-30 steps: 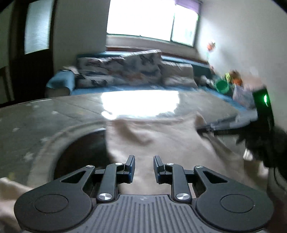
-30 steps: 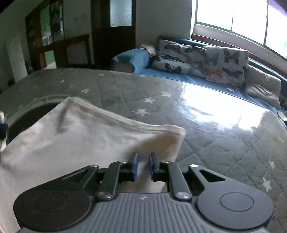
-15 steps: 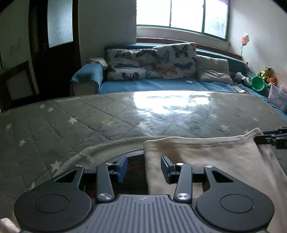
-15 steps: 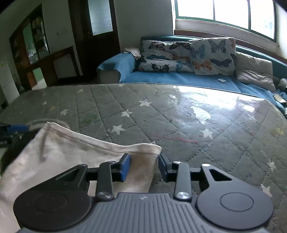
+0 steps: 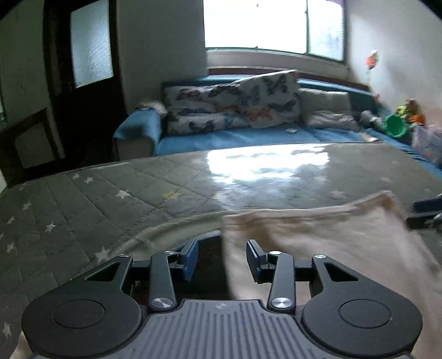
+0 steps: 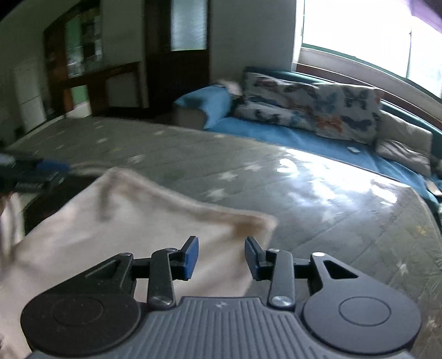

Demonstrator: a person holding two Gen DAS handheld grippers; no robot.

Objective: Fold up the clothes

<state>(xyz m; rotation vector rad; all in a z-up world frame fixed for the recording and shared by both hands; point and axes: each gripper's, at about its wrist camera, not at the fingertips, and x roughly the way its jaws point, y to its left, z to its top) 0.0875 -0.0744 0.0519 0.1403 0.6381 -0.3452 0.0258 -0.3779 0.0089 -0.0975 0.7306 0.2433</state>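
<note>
One beige garment [image 5: 317, 240], folded edge toward the far side, lying flat on a grey quilted mat with star pattern [image 5: 83, 210]; a dark garment with pale ribbed trim [image 5: 154, 232] shows beneath it at its left corner. Left gripper [image 5: 221, 259]: jaws parted, pads clear of the cloth, the garment's left corner lying below the gap, nothing held. Right gripper [image 6: 221, 258]: jaws opening, the garment's right corner [image 6: 257, 223] under and just ahead of them, not pinched. Behind the mat: blue sofa [image 6: 290, 135] with butterfly-print cushions [image 5: 234, 107], bright window [image 5: 273, 24], dark wooden door [image 5: 85, 69].
</note>
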